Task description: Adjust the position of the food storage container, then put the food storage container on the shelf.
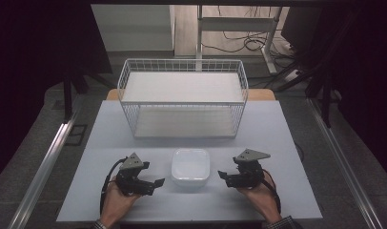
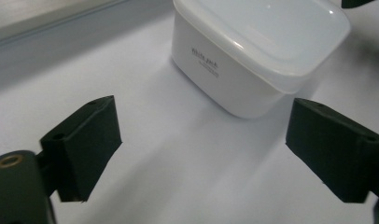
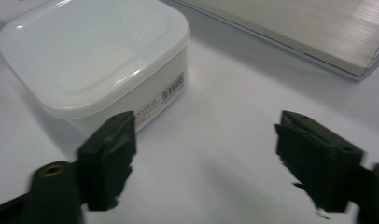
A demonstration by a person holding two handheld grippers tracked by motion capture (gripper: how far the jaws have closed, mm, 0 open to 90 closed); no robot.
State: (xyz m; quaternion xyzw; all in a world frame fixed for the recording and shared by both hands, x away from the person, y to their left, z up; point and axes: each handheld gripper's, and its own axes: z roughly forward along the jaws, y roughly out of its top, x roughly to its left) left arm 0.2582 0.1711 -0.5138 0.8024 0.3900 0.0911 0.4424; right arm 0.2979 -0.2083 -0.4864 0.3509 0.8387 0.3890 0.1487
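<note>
I hold a hand-held gripper in each hand over the pale grey desk [image 1: 110, 133]. My left hand-held gripper [image 1: 157, 182] sits low near the desk's near edge, its two black jaws spread wide apart with nothing between them. My right hand-held gripper [image 1: 222, 175] mirrors it on the other side, jaws likewise standing well apart and empty.

Between the two, a white rounded-square plastic container with a translucent lid [image 1: 190, 167] rests on the desk. It lies just beside the tip of my left hand-held gripper, toward its right, and just beside the tip of my right hand-held gripper, toward its left; neither touches it. In the left gripper view the container [image 2: 253, 51] stands ahead of the open jaws, slightly toward the right one, with small dark print on the side wall facing me; the words are too small to read. In the right gripper view the container [image 3: 92, 60] sits ahead of my left jaw, a barcode label on its side wall, lid closed on top.

Farther ahead of both hand-held grippers, well beyond the container, a white wire basket rack with two flat pale shelves [image 1: 182, 98] stands upright on the desk. Its lower shelf edge [image 3: 318, 37] shows ahead of my right jaw.

My left hand [image 1: 117, 200] and right hand [image 1: 259, 198] grip the bodies from behind.
</note>
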